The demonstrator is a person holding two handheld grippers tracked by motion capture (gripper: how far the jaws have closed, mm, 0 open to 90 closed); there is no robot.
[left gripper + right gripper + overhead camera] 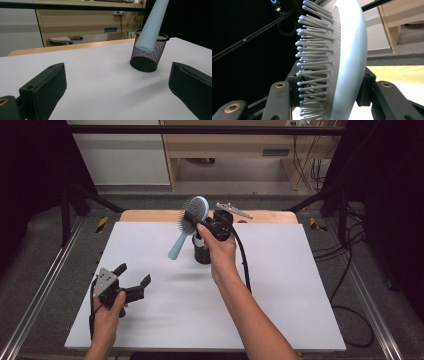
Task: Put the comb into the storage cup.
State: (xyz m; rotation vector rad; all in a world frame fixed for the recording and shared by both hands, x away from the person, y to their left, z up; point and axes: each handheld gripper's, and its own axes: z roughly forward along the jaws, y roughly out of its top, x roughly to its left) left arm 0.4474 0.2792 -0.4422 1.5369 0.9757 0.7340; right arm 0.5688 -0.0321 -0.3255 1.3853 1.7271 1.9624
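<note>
Overhead, the right gripper (pixel 202 223) is raised above the far middle of the white bench (pixel 150 320), its fingers clamped on the head of a pale blue hairbrush (pixel 190 220) whose handle slants down toward the left. A black mesh cup (pixel 201 251) stands on the bench just below that hand, partly hidden by it. The left gripper (pixel 133 275) sits low near the front-left corner, its fingers spread and holding nothing.

From the left gripper view, the two black fingers (pixel 42 87) stand wide apart, and the handle's blunt end seems to hang just in front of the cup's (pixel 147 55) rim.

From the right gripper view, the brush head (pixel 342 57) is pinched between the fingers (pixel 278 100), bristles pointing left.
</note>
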